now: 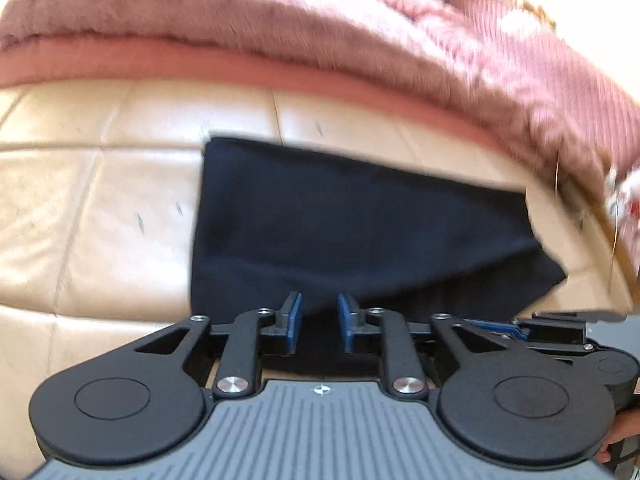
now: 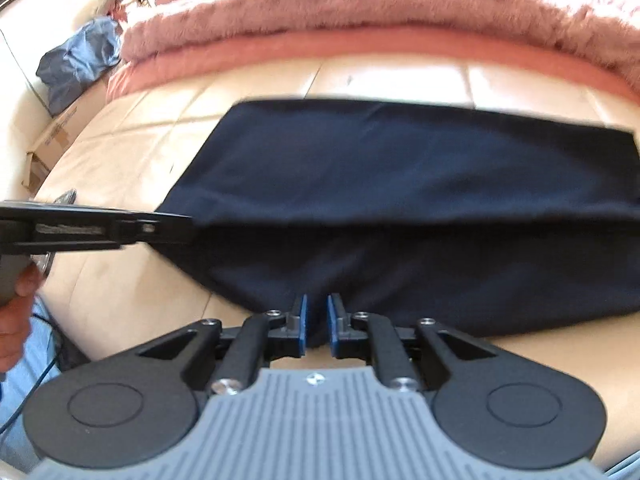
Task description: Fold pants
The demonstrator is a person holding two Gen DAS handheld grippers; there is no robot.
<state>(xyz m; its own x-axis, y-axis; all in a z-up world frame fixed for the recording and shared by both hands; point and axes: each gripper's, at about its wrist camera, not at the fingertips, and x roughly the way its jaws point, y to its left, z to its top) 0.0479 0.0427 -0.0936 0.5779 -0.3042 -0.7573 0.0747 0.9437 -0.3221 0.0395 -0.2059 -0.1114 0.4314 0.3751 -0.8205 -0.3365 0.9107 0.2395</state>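
Note:
Dark navy pants [image 1: 340, 220] lie folded into a flat block on a beige leather cushion [image 1: 100, 208]. My left gripper [image 1: 320, 305] is at their near edge, open, with its blue pads [image 1: 295, 318] apart and only dark cloth showing in the gap. In the right wrist view the pants [image 2: 400, 184] fill the middle. My right gripper [image 2: 317, 305] is at their near edge with its pads nearly together, and a tongue of cloth is pinched between them. The left gripper [image 2: 172, 226] shows side-on at the pants' left corner. The right gripper [image 1: 516, 326] shows at the right edge.
A fluffy pink blanket [image 1: 240, 12] is heaped along the far side, with a ribbed pink knit [image 1: 560, 60] to its right. A blue bag [image 2: 80, 64] and a cardboard box [image 2: 52, 136] sit beyond the cushion's left end. A person's hand [image 2: 16, 320] and a blue cable [image 2: 36, 364] are at the lower left.

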